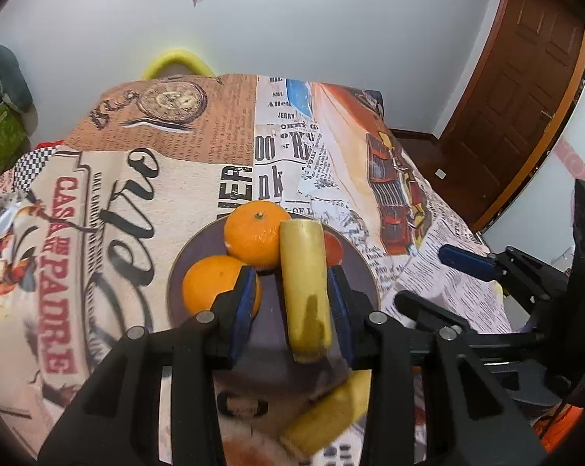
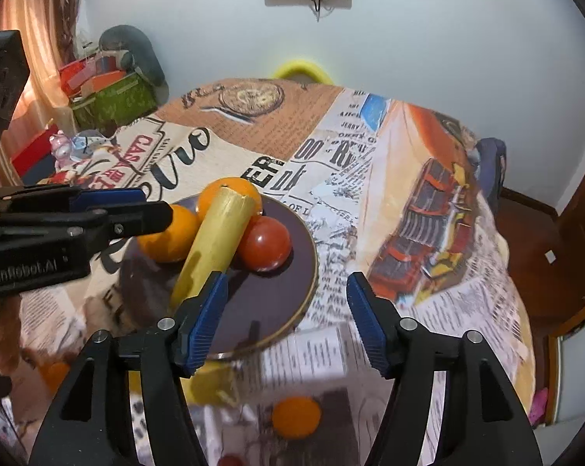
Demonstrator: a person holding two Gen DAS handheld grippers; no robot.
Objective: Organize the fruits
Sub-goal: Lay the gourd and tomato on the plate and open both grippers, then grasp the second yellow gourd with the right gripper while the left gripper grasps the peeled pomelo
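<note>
Left wrist view has the banana (image 1: 304,287) lying lengthwise between the blue pads of the left gripper (image 1: 292,303), its far end propped on the dark plate (image 1: 176,272) against the rear orange (image 1: 253,239); the jaws stand wider than the fruit, the right pad close to or touching its skin and the left pad clear of it, so it looks released or not yet clamped rather than gripped. A banana is light, soft under pressure and easily bruised, with a smooth skin that could slide, so I judge the thick middle is the place to take it, across its width and with little force. A second orange (image 1: 218,287) sits just beside the left pad, and a red fruit (image 2: 264,244), probably a tomato or apple, touches the banana's other side on the plate. The right gripper (image 2: 284,322) hovers over the plate's near rim with jaws wide apart and nothing between them. Off the plate on the printed tablecloth (image 1: 137,194), a loose orange (image 2: 296,416) and another yellow piece (image 1: 327,415) lie near; both are blurred, the yellow one is partly behind the gripper, and whether it is a second banana cannot be told. The banana's near end is cut off.
</note>
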